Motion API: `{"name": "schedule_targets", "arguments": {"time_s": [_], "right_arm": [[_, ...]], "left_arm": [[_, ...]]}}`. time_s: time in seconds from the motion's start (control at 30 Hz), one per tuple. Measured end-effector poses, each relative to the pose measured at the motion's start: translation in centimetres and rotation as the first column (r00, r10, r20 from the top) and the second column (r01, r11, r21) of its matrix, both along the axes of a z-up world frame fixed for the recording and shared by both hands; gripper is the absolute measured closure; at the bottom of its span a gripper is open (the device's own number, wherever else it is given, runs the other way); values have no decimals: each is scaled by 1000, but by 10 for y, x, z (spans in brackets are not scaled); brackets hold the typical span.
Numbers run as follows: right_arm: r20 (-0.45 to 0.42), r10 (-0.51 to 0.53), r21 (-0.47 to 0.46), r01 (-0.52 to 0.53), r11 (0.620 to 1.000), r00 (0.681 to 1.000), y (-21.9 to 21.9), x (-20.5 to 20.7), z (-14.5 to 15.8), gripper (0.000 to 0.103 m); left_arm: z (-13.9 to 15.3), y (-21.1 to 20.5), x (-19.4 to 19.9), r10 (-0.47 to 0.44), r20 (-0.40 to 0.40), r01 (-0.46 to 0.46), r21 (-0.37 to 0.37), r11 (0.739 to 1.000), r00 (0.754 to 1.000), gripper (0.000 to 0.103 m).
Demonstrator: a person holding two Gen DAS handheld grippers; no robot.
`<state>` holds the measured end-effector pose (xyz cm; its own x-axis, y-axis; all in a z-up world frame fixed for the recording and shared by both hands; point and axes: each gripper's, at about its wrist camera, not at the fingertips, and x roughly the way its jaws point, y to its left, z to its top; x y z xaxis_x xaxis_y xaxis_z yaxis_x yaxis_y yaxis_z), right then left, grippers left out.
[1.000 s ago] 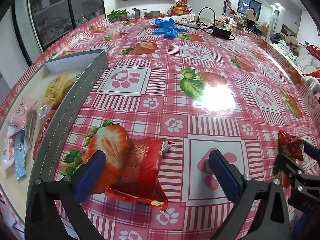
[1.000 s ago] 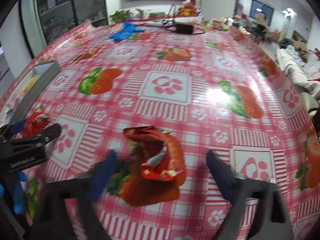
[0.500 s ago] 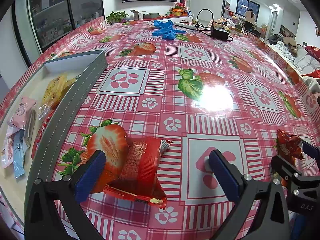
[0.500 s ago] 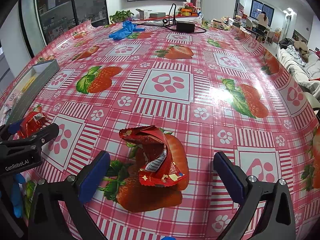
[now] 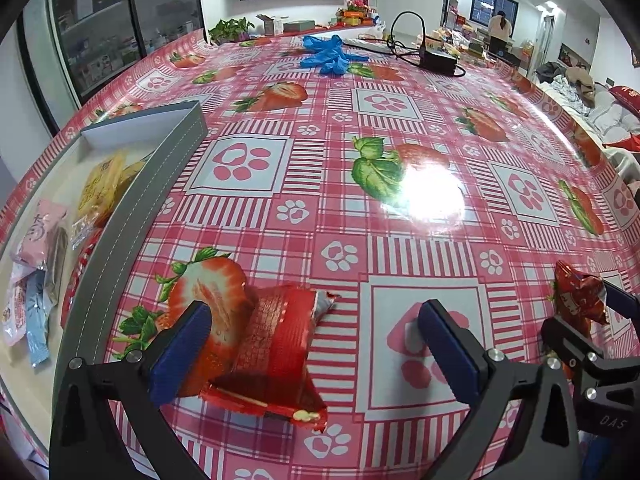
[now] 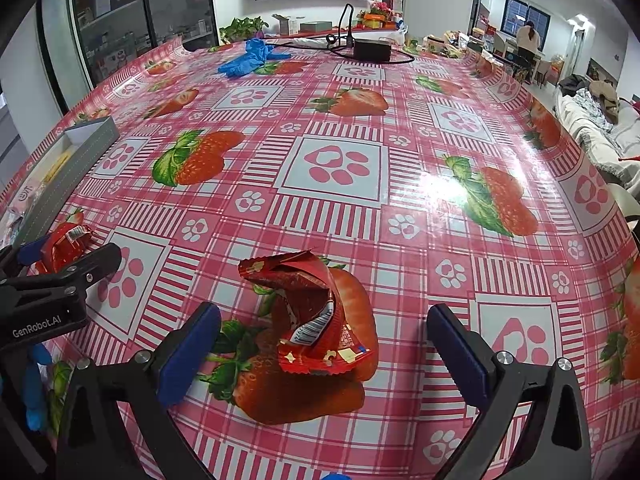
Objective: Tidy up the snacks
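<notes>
Red snack packet (image 5: pixel 276 344) lies flat on the tablecloth (image 5: pixel 400 216) between my left gripper's (image 5: pixel 316 344) spread pads, untouched. My right gripper (image 6: pixel 324 344) is spread wide around a crumpled red wrapper (image 6: pixel 312 316), no contact. Grey tray (image 5: pixel 132 216) just left holds sorted snacks.

Two crinkled red foil snack packets lie loose on the strawberry-print tabletop (image 5: pixel 320 200): one flat red packet (image 5: pixel 276 344) at six o'clock in the left wrist view, one crumpled red packet (image 6: pixel 316 316) at six o'clock in the right wrist view. One grey-walled tray (image 5: pixel 132 216) sits at nine o'clock; the exact count of wrapped snacks inside cannot be told. One heap of blue gloves (image 5: pixel 328 54) and one black power adapter (image 5: pixel 438 60) lie at twelve o'clock.
</notes>
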<state>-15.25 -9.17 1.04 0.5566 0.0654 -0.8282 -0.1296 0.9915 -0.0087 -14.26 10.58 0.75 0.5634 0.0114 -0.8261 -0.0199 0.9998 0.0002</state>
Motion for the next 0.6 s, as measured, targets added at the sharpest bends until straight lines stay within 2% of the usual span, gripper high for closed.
{"name": "schedule_targets", "arguments": {"time_s": [0.03, 0.1, 0.13, 0.17, 0.2, 0.23, 0.27, 0.4, 0.6], "right_arm": [[-7, 4, -1, -4, 1000, 1000, 0, 1, 1, 3], [-3, 19, -2, -19, 1000, 1000, 2, 2, 6, 21], [-5, 26, -1, -26, 1000, 1000, 2, 3, 8, 40], [-14, 30, -1, -30, 1000, 999, 3, 5, 10, 51], [-26, 27, 1, -27, 1000, 999, 2, 7, 11, 53], [-32, 21, 1, -21, 1000, 999, 0, 7, 11, 61], [-33, 13, 4, -12, 1000, 999, -3, 7, 12, 75], [-55, 5, 73, -1, 997, 998, -14, -1, 14, 76], [-62, 11, 116, -4, 993, 998, -17, -15, 15, 76]], "left_arm": [[1, -1, 2, -3, -8, 3, -1, 1000, 1000, 2], [4, -4, 4, -19, -15, 19, -7, 1000, 1000, 15], [6, -6, 4, -30, -17, 30, -7, 1000, 999, 20], [8, -9, 4, -45, -20, 45, -8, 999, 999, 33], [9, -11, 4, -58, -22, 58, -8, 998, 998, 52], [11, -14, 3, -71, -23, 71, -7, 997, 997, 61], [12, -15, 2, -80, -37, 80, -10, 997, 996, 62], [14, -8, -12, -93, -47, 90, -60, 994, 995, 63], [21, 6, -35, -79, -54, 73, -99, 992, 995, 63]]}}
